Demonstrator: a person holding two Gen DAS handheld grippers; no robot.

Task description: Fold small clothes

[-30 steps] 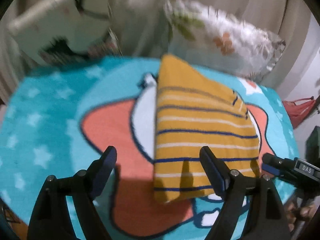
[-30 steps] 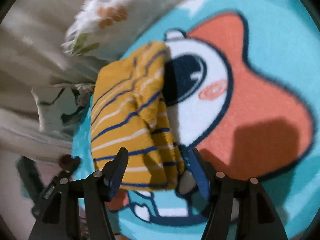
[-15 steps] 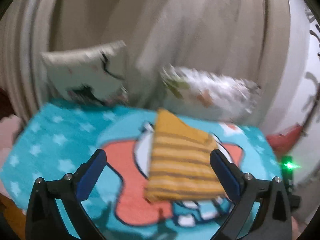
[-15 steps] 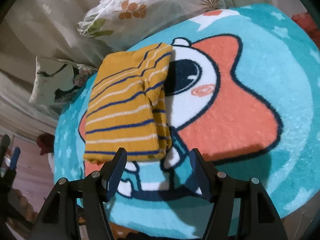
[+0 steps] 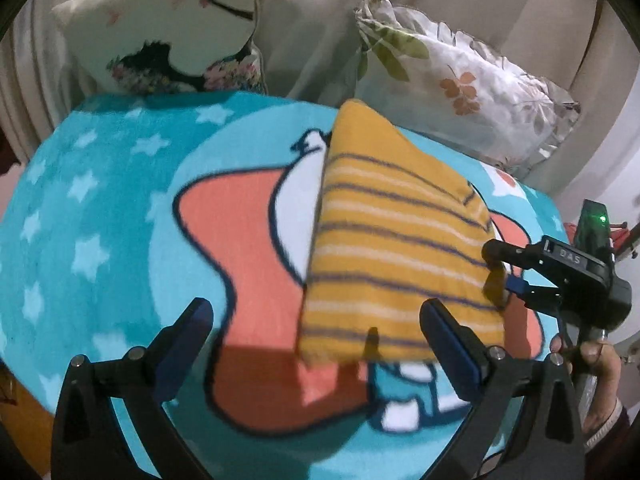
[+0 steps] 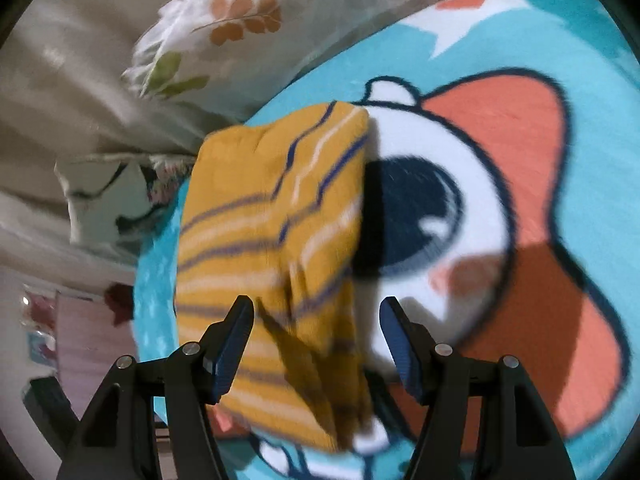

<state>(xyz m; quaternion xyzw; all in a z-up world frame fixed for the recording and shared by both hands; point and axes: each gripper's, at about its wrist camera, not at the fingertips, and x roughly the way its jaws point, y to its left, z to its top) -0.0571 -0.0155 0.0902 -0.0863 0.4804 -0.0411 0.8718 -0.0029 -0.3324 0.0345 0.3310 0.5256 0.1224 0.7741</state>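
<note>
- Yellow cloth with blue and white stripes is the folded top. It lies on a fuzzy blue blanket with white stars and a big cartoon picture in orange and white.
- The top sits partly on the cartoon's white face, just beside its big dark eye.
- The left gripper has its two fingers wide apart. The near edge of the top shows between them, but the fingers do not touch it.
- The right gripper has its fingers apart too, one on each side of the top's folded edge. The picture is blurry, and they do not seem to pinch it.
- In the left view a hand holds the right gripper at the top's right edge.
- Two pillows lean behind the blanket: one with leaves, one with a black and white print.
</note>
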